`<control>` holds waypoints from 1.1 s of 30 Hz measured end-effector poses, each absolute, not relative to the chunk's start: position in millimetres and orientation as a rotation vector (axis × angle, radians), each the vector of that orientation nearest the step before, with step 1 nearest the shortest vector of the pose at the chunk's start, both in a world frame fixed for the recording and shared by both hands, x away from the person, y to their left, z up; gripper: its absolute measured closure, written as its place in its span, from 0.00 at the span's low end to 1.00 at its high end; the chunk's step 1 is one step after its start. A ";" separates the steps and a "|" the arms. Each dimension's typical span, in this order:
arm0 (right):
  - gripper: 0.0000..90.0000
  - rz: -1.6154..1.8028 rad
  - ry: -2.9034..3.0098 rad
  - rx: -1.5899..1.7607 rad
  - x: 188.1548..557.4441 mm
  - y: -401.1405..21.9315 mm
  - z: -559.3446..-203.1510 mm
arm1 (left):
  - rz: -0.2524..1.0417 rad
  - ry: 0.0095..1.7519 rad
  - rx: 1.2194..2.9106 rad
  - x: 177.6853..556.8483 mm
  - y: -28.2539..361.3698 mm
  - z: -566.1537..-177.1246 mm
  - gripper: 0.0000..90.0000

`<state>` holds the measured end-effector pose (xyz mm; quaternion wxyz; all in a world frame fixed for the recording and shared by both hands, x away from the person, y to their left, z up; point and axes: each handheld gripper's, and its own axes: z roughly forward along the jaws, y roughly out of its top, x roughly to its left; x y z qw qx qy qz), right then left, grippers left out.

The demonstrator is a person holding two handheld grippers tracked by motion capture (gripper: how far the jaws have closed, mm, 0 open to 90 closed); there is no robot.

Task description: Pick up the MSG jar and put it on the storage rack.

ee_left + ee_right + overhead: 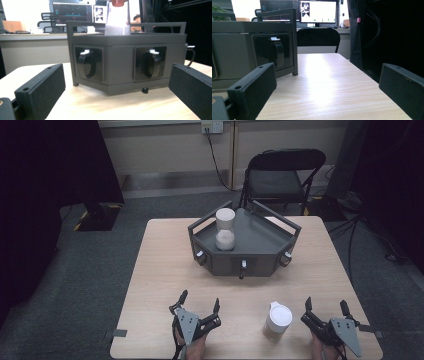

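Two grippers sit at the near edge of the wooden table (pixel 160 265), both with jaws spread wide and nothing between them. The left gripper (pixel 200 302) rests left of centre; the right gripper (pixel 326 306) is at the near right. Between them — and much nearer the right one — stands a white lidded jar (pixel 278 321) with a brownish fill at its base, upright and untouched.

Farther back, mid-table, sits a dark grey tray stand (pixel 265 240), an angular box with a railed top deck and latch-like knobs set in recesses along its front faces. On the left of its deck two more white jars are stacked (pixel 225 231), one on the other. In the left gripper view that stand (pixel 120 62) fills the middle ground with two of its recessed knobs facing the camera; the right gripper view catches a corner of it (pixel 242 50) at the left, bare tabletop ahead.

The likely step is picking up the near jar, probably to join the others on the deck. The right gripper is better placed: it should swing left, square its jaws on the jar's body below the lid, and close evenly — a grip on the lid rim alone could slip or tip it. Lifting straight up before travelling would clear the stand's rail.
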<state>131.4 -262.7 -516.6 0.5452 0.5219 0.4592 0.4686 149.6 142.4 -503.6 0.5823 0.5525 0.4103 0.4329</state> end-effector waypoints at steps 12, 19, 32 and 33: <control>0.00 1.110 1.089 1.238 131.5 -262.5 -516.6 | 1.043 0.971 1.296 148.8 141.5 -517.0 0.00; 0.00 1.109 1.086 1.238 131.3 -262.1 -516.8 | 1.048 0.981 1.306 148.6 142.7 -519.4 0.00; 0.00 1.108 1.087 1.242 131.5 -262.1 -516.4 | 1.042 1.027 1.288 149.1 140.2 -517.5 0.00; 0.00 1.108 1.088 1.242 131.6 -262.2 -516.2 | 1.043 1.027 1.288 149.0 140.1 -517.6 0.00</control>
